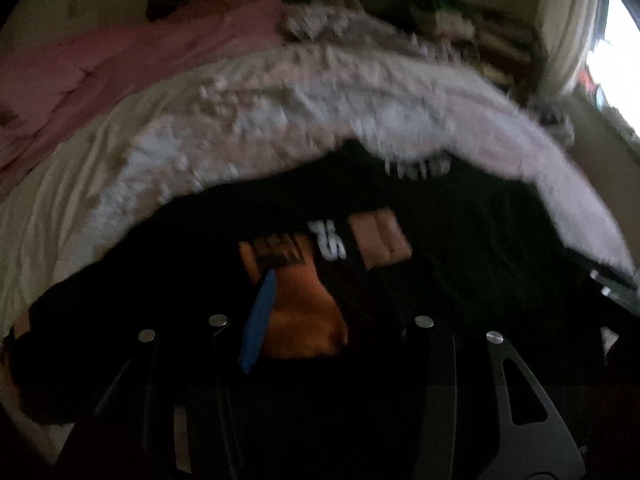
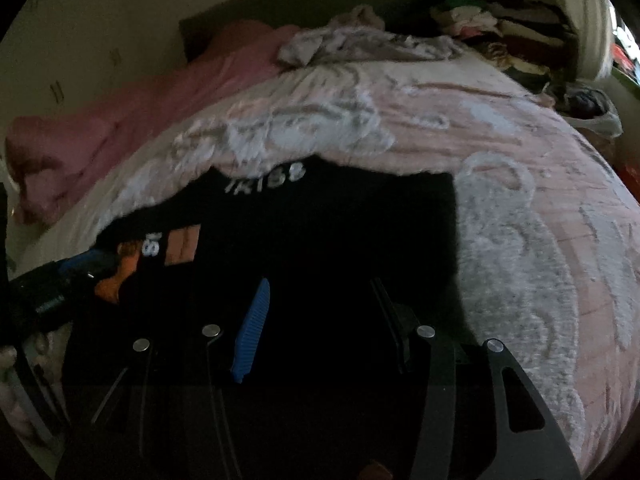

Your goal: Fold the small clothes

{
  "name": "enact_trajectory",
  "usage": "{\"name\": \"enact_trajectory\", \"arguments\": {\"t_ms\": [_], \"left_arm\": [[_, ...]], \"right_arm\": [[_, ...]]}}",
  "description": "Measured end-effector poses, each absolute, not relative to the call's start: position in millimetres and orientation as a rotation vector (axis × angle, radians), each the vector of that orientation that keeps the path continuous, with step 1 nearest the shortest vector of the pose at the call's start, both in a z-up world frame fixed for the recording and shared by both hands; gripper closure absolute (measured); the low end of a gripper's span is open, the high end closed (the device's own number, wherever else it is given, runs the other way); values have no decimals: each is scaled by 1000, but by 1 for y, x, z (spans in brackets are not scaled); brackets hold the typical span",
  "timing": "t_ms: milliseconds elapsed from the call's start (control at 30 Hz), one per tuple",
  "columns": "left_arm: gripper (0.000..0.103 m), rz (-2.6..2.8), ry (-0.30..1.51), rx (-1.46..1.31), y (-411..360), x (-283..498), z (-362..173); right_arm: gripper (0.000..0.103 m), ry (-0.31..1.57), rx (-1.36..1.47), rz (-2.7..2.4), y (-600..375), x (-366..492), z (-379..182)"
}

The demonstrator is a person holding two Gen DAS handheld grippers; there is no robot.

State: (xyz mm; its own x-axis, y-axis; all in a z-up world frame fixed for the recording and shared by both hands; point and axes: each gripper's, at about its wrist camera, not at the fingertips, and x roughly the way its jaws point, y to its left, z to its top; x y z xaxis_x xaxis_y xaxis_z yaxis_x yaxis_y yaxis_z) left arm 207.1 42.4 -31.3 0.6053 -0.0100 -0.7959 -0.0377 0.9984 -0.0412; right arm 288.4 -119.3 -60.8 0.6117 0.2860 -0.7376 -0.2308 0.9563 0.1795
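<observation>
Jaws of the left gripper [image 1: 328,276] stood partly apart, one blue ribbed pad [image 1: 259,320] visible beside an orange finger, and black cloth lay dark between and beneath them; whether the pads pinched that cloth could not be told from the blurred, dim left wrist view. The right gripper [image 2: 320,320] likewise showed its jaws partly apart, its blue ribbed pad [image 2: 252,332] on one side and a dark finger edge on the other, with the same black cloth filling the gap; a grip there could not be confirmed either. The task item, a black knit garment with white lettering and orange-and-tan printed blocks [image 2: 320,216], lay spread flat on the bed directly in front of both grippers, its far edge against the pink-and-white plush blanket with raised swirl pattern [image 2: 520,208]. Judged from this layout, the step in hand was taking hold of the near edge of the garment at two points ahead of a fold. The next move would call for both pairs of pads to close on a single layer, then carry the near edge over toward the far edge evenly so the cloth did not bunch. The garment appeared thin, limp and matte; the blanket appeared thick and fuzzy, likely to drag on the cloth. Farther off lay a smooth pink sheet [image 2: 120,132] and a crumpled pale grey cloth [image 2: 360,44].
</observation>
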Motion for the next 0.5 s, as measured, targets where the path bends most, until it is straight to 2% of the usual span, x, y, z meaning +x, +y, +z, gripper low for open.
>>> {"name": "enact_trajectory", "arguments": {"t_ms": [133, 200, 267, 367, 500], "left_arm": [[59, 30, 986, -70, 46, 213, -60], [58, 24, 976, -73, 48, 210, -59], [52, 33, 974, -73, 49, 206, -55], [50, 32, 955, -67, 50, 199, -45], [41, 38, 927, -45, 47, 191, -32]], "right_arm": [[50, 936, 53, 266, -118, 299, -79], [50, 978, 53, 244, -121, 306, -93], [50, 969, 61, 249, -123, 305, -95], [44, 931, 68, 276, -122, 297, -85], [33, 864, 58, 322, -115, 281, -64]]}}
